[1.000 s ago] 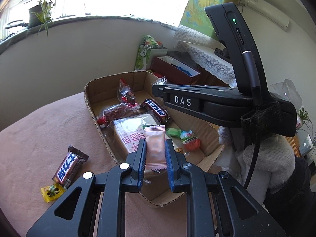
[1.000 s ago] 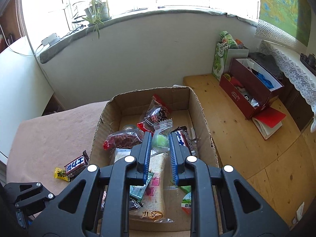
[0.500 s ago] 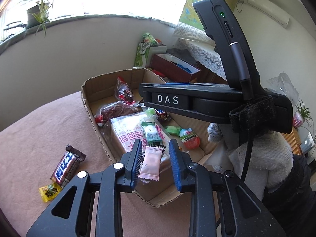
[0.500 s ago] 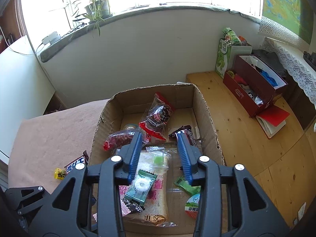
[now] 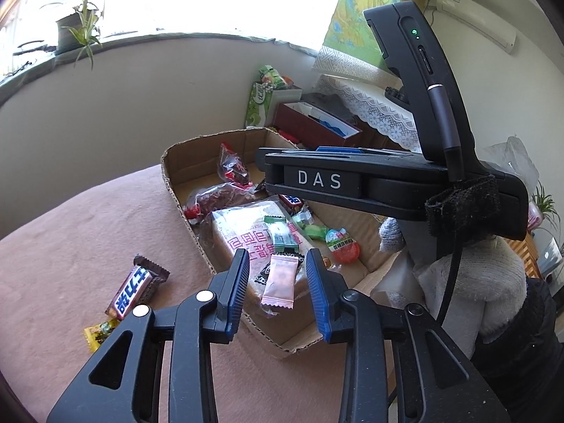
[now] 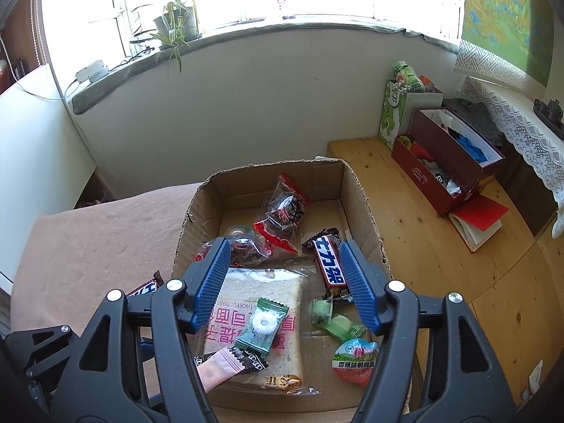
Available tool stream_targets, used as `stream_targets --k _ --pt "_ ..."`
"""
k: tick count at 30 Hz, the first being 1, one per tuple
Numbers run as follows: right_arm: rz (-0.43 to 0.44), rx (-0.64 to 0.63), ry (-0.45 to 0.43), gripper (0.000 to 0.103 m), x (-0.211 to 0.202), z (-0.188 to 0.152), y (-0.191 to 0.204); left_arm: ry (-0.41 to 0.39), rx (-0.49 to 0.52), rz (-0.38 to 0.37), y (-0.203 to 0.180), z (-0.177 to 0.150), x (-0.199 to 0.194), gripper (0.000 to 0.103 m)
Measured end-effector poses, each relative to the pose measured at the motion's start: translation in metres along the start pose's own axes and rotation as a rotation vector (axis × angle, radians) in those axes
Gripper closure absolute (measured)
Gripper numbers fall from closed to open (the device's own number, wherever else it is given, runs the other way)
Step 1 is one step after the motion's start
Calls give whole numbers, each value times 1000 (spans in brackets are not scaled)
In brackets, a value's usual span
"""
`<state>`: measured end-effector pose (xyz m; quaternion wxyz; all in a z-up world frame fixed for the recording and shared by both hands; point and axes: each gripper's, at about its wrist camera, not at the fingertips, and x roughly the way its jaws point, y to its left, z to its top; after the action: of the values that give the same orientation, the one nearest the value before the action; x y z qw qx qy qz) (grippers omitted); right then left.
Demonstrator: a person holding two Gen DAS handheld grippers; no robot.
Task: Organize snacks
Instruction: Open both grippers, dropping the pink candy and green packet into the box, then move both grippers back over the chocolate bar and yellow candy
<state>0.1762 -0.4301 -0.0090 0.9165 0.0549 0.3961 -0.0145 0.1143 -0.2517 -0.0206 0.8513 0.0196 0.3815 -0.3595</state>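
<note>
A cardboard box (image 5: pixel 169 172) (image 6: pixel 366 204) on the brown cloth holds several snacks: a bagged toast slice (image 5: pixel 239 232) (image 6: pixel 261 296), a pink packet (image 5: pixel 280 282) (image 6: pixel 215 370), a green mint packet (image 6: pixel 262 328), green candies (image 6: pixel 331 320), a Snickers bar (image 6: pixel 329 268) and a round jelly cup (image 6: pixel 354 359). My left gripper (image 5: pixel 278 268) is open above the pink packet lying on the toast. My right gripper (image 6: pixel 283 275) is open and empty above the box; its body (image 5: pixel 387 183) shows in the left wrist view.
A second Snickers bar (image 5: pixel 135 290) and a small yellow candy (image 5: pixel 98 331) lie on the cloth left of the box. A wooden floor (image 6: pixel 440 246) with a maroon box (image 6: pixel 447 162) and a green bag (image 6: pixel 398 105) lies to the right.
My left gripper opened and let the pink packet drop onto the toast. My right gripper opened, let the green candy fall into the box, and both lifted back.
</note>
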Motion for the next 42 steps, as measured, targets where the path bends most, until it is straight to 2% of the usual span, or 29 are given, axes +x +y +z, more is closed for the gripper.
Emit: stream_targets --k 3,16,27,34,42 --pt "2 2 -6 30 -5 -2 4 -5 -7 5 5 -2 -5 71" --pt "28 -30 -31 30 -28 -13 44 -35 -44 37 34 -16 -35 67" --pt "84 -69 -31 30 -36 -19 94 -60 -126 65 82 -34 -62 67" --pt "134 -106 2 30 -26 -23 130 -50 -174 124 119 -50 -73 67" --pt "182 -19 120 30 6 -41 144 0 -170 165 145 -65 -71 67"
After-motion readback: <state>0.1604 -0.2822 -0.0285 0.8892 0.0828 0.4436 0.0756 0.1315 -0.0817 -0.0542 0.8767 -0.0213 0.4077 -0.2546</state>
